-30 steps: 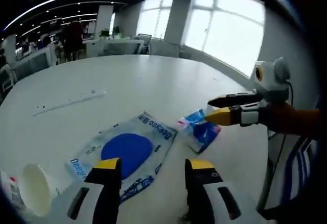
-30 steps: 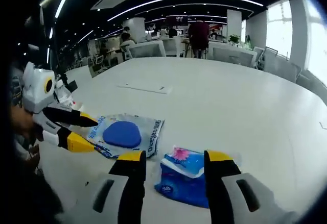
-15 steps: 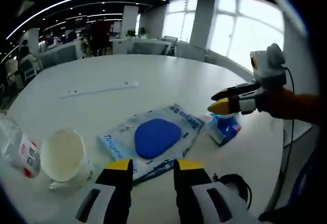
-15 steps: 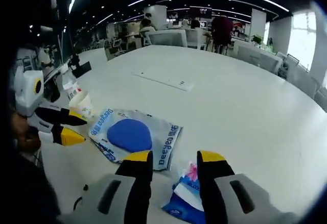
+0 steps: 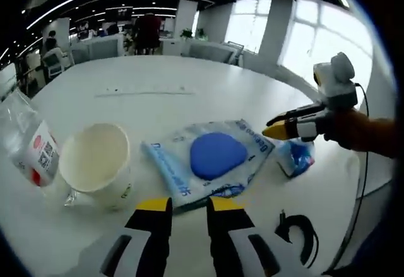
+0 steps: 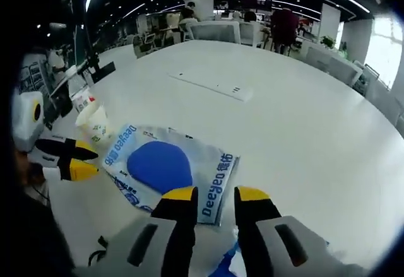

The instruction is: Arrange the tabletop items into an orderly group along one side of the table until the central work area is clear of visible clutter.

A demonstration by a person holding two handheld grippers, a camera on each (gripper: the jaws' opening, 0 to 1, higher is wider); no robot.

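Observation:
A clear Deeyeo bag with a blue round pad [image 5: 214, 157] lies flat on the white table [image 5: 189, 106], straight ahead of my left gripper [image 5: 189, 206]. That gripper is open with a narrow, empty gap. Left of the bag stand a white paper cup [image 5: 95, 170] and a plastic bottle [image 5: 28, 147] with a red and white label. My right gripper [image 5: 281, 125] hovers over a blue tissue pack [image 5: 297, 157] at the bag's right end. In the right gripper view, the right gripper [image 6: 214, 195] is open above the bag [image 6: 161, 163], with the tissue pack [image 6: 228, 265] low between its jaws.
A white power strip [image 5: 145, 91] lies further out on the table, and it is also in the right gripper view [image 6: 211, 85]. A black cable loop [image 5: 297, 229] sits near the table edge. The cup [image 6: 93, 124] is near the left gripper [image 6: 79, 161]. Office desks and people are far behind.
Both grippers' jaws have narrowed. The left view has swung to take in the cup and bottle. The right view has advanced past the tissue pack toward the bag.

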